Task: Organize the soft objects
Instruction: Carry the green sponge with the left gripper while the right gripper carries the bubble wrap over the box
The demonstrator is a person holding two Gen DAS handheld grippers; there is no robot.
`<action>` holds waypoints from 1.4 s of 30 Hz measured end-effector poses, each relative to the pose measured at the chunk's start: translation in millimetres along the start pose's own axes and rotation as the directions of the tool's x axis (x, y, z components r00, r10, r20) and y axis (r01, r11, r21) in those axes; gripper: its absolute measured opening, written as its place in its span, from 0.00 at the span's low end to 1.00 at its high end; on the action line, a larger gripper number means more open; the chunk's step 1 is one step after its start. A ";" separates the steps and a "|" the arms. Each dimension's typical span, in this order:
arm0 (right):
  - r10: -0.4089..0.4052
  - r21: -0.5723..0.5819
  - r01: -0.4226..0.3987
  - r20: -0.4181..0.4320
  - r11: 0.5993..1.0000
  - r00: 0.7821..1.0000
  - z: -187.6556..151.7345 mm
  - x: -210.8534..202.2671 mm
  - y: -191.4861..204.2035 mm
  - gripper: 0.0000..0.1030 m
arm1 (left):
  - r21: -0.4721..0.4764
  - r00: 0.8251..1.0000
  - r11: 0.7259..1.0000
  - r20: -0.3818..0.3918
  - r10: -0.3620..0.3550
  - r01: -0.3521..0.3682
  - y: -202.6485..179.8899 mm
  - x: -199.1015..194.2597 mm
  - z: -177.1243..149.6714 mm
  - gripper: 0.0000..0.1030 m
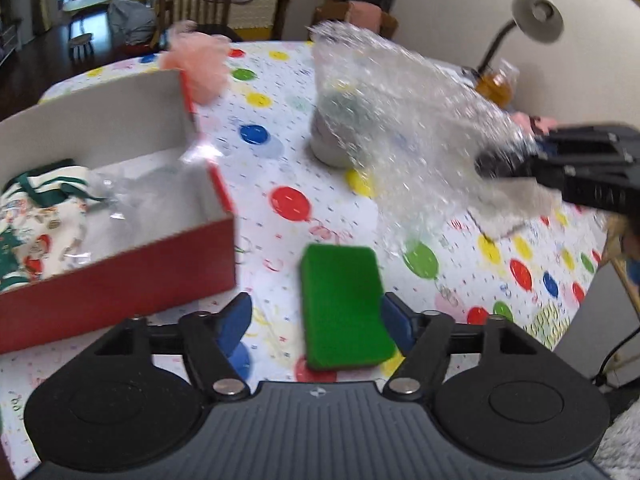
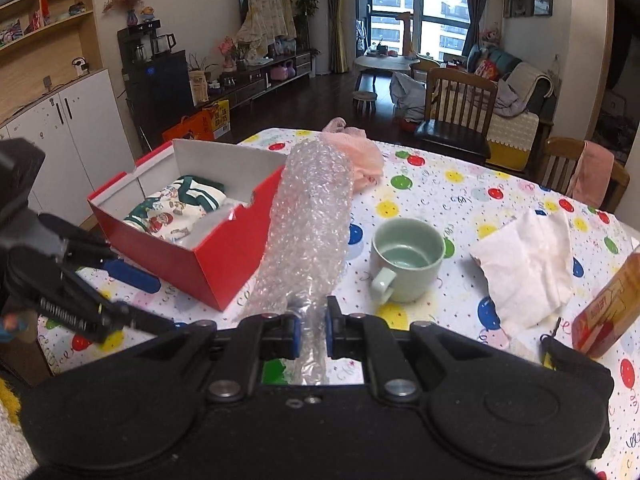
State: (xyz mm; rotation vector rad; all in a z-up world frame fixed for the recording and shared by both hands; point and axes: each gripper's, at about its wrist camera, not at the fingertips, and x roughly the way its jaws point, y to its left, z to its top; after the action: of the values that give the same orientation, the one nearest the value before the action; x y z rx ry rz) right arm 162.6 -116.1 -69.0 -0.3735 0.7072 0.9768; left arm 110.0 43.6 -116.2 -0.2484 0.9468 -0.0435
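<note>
A green sponge [image 1: 344, 308] lies on the balloon-print tablecloth between the fingers of my left gripper [image 1: 316, 320]. It sits against the right-hand pad, with a wide gap to the left-hand pad, so this gripper is open. My right gripper [image 2: 312, 332] is shut on a roll of clear bubble wrap [image 2: 308, 232], held above the table. In the left wrist view the bubble wrap [image 1: 404, 120] sticks out, blurred, from the right gripper [image 1: 492, 164]. The red box [image 1: 120, 280] holds a printed cloth with green trim [image 1: 36, 216] and some clear plastic.
A pale green mug [image 2: 404, 260] stands mid-table beside a crumpled white tissue [image 2: 528, 264]. A pink mesh cloth [image 2: 356, 156] lies beyond the red box [image 2: 208, 272]. An amber bottle [image 2: 608, 308] and a desk lamp [image 1: 536, 16] are at the right edge. Wooden chairs ring the far side.
</note>
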 end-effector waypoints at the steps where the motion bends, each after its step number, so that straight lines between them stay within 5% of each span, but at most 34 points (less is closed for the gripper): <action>1: 0.004 0.004 -0.004 -0.003 1.000 1.000 -1.6 0.2 -3.4 0.10 | -0.005 1.000 1.000 -0.005 -0.005 0.005 -3.7 4.8 -1.3 0.73; 21: 0.052 0.030 -0.050 -0.055 0.998 0.997 -41.7 -5.9 -47.9 0.10 | 0.018 0.977 0.982 -0.094 0.191 -0.190 -42.8 103.4 -8.2 0.74; 31: 0.054 0.040 -0.052 -0.062 0.998 0.997 -43.0 -4.5 -48.6 0.10 | 0.038 0.975 0.977 -0.076 0.210 -0.208 -42.6 99.0 -7.3 0.67; 42: 0.047 0.092 -0.045 -0.017 0.995 0.999 -17.1 -14.7 -30.6 0.10 | 0.006 0.993 0.993 0.009 0.115 -0.115 -31.9 34.7 21.7 0.67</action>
State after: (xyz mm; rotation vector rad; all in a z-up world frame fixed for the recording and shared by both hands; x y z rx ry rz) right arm 176.9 -151.2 -71.8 -0.2879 0.7779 0.9821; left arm 150.1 11.8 -124.4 -0.1876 0.9507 0.0599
